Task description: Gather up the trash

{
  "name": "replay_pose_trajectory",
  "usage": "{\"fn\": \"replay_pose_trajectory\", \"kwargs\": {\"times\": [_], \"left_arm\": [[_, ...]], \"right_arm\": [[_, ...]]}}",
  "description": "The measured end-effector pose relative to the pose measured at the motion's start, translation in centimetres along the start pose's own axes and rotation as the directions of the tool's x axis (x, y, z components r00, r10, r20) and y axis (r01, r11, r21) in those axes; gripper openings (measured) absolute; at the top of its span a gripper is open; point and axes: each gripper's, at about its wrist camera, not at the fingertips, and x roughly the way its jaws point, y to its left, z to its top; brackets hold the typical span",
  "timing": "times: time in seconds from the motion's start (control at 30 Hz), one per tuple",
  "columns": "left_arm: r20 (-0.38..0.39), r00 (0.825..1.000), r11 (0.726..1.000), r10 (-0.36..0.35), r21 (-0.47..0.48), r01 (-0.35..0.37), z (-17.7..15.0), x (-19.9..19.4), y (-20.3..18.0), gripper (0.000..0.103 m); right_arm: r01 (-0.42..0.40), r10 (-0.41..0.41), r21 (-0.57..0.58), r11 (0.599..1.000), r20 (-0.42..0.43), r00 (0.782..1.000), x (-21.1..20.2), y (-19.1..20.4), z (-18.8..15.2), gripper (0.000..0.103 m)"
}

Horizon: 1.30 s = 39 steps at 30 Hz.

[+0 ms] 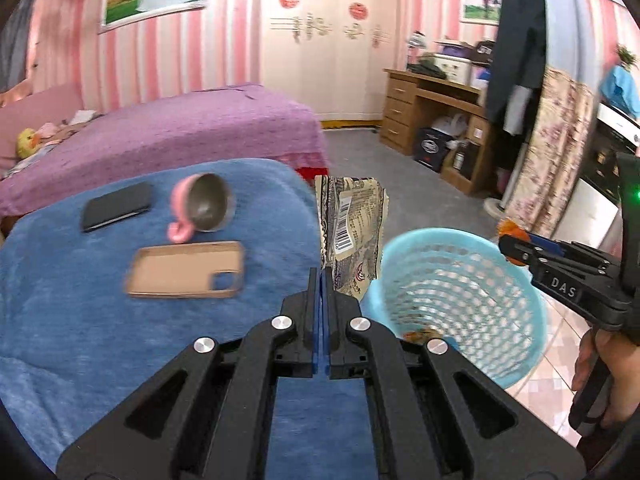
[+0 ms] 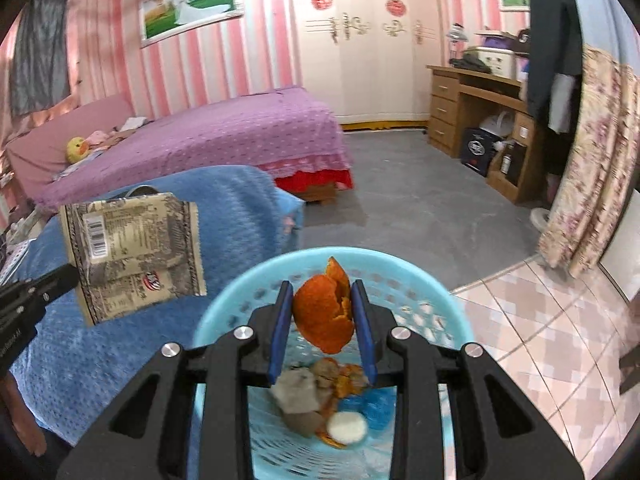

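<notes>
Right gripper (image 2: 323, 312) pinched an orange peel (image 2: 326, 314) between its blue pads, held directly above the light-blue basket (image 2: 224, 308), which contained peel scraps and other trash (image 2: 316, 400). Left gripper (image 1: 323, 280) was pressed together on the lower edge of a printed wrapper (image 1: 354, 228), upright just left of the basket rim. Farther off on the blue blanket (image 1: 60, 300) lay a phone case (image 1: 186, 270), tipped pink cup (image 1: 202, 208) and phone (image 1: 117, 210).

On my right gripper (image 1: 514, 250), at three o'clock in the left view, I read "DAS". The wrapper (image 1: 352, 232) carries a barcode; its print is illegible.
</notes>
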Motion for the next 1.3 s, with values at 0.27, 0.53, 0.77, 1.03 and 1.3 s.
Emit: {"fn": "replay_pose_trajectory", "kwargs": {"times": [0.27, 0.53, 0.77, 1.03, 1.3], "left_arm": [[-0.047, 0.997, 0.998, -0.059, 0.013, 0.060, -0.3, 4.2, -4.0, 0.000], [-0.097, 0.995, 1.000, -0.026, 0.009, 0.027, 0.3, 7.5, -4.8, 0.069], [-0.002, 0.998, 0.997, 0.070, -0.021, -0.070, 1.4, 5.5, -1.6, 0.093], [0.051, 0.984, 0.985, 0.171, -0.031, -0.169, 0.5, 1.9, 1.8, 0.097], [0.099, 0.974, 0.979, 0.201, -0.065, -0.196, -0.7, -2.6, 5.2, 0.098]], "right_arm": [[0.050, -0.050, 0.055, 0.997, -0.005, 0.999, -0.3, -3.8, -0.6, 0.030], [0.070, -0.069, 0.056, 0.996, -0.020, 0.997, 0.6, -4.5, -1.5, 0.030], [0.077, -0.076, 0.032, 0.997, -0.022, 0.997, 1.7, -4.1, -1.8, 0.030], [0.069, -0.069, -0.016, 0.997, -0.009, 0.998, 3.8, -1.7, -1.0, 0.032], [0.082, -0.084, -0.028, 0.996, -0.043, 0.996, 4.9, 0.0, -0.3, 0.089]]}}
